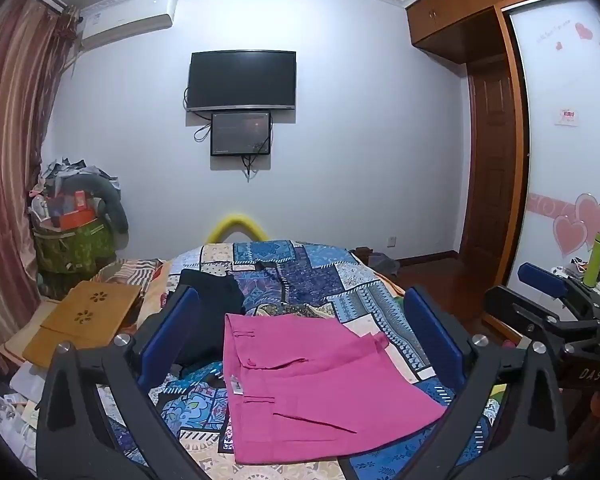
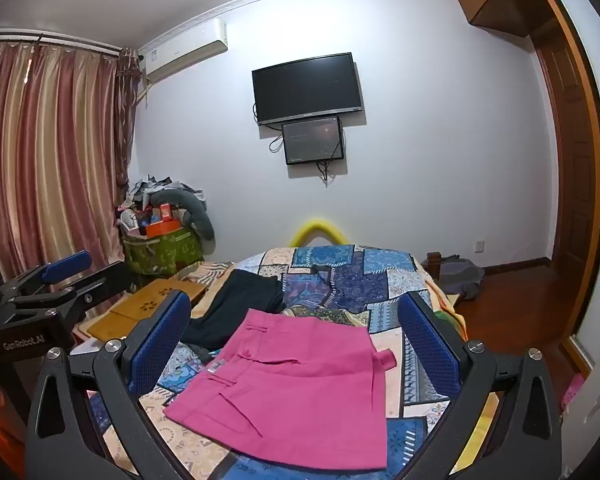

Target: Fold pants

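Holding both grippers above folded pink pants [image 1: 320,384] on the bed [image 1: 340,276].
We see left gripper [image 1: 306,336] and right gripper [image 2: 296,340] fingers spread open, gripping nothing, pants lying below between them.

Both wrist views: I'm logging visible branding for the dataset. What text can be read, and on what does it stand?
"GenRobot.AI": on the left tongs' black body.
"DAS": on the right tongs' black body.
Tag on the pink pants: too small to read.
Air conditioner label: blurred.
Wardrobe door note: blurred.
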